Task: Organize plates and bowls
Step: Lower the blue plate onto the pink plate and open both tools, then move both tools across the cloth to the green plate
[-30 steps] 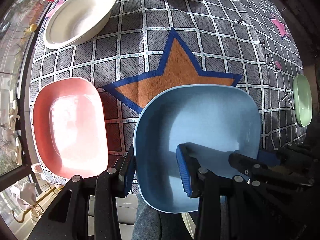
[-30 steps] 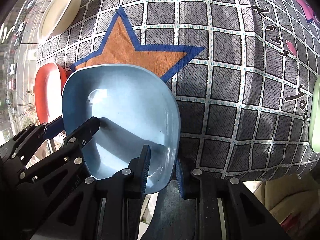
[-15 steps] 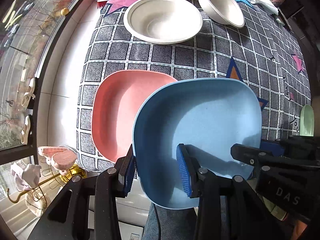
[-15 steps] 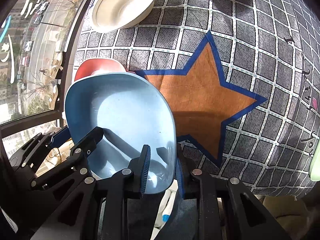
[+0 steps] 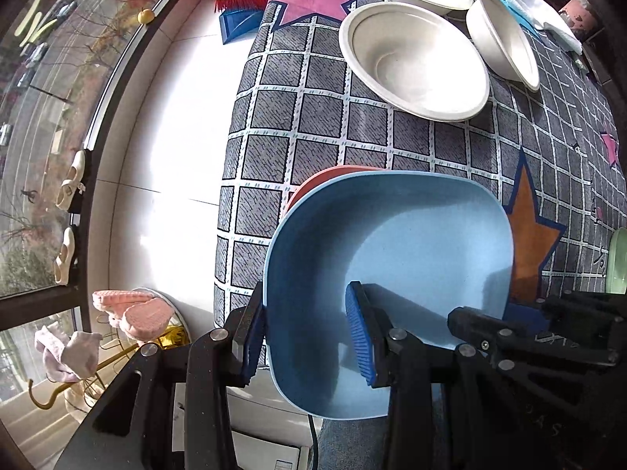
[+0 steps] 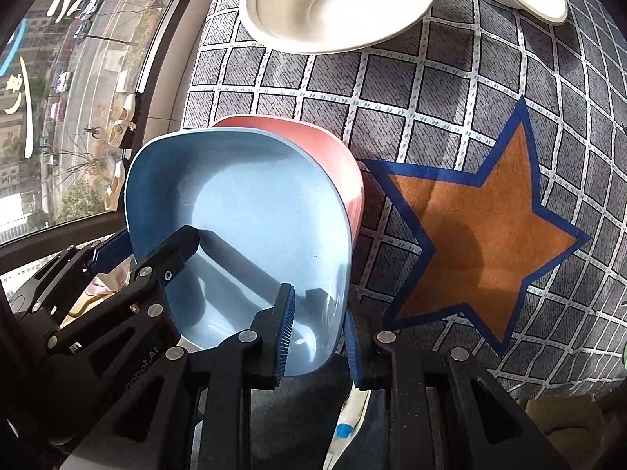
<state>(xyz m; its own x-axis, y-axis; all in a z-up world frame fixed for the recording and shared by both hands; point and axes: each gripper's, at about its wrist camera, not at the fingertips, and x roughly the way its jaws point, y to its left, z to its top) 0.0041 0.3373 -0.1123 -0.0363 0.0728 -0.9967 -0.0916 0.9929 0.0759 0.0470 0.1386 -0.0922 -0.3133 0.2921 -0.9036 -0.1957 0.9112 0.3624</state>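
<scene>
gripping blue plate (image 5: 392,258) rim with left gripper (image 5: 309,337) | pinching its other edge with right gripper (image 6: 319,331) | hanging over pink plate (image 6: 333,152) on checked cloth (image 5: 313,117)

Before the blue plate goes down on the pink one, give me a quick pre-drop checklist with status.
1. Left gripper shut on blue plate rim: ok.
2. Right gripper shut on the opposite rim: ok.
3. Blue plate over pink plate: ok, though the pink rim shows past its far and right edges, so not yet centred.
4. Pink plate empty: cannot tell, mostly covered.
5. White bowls clear of the drop spot: ok.
6. Gap between the two plates: cannot tell.
</scene>
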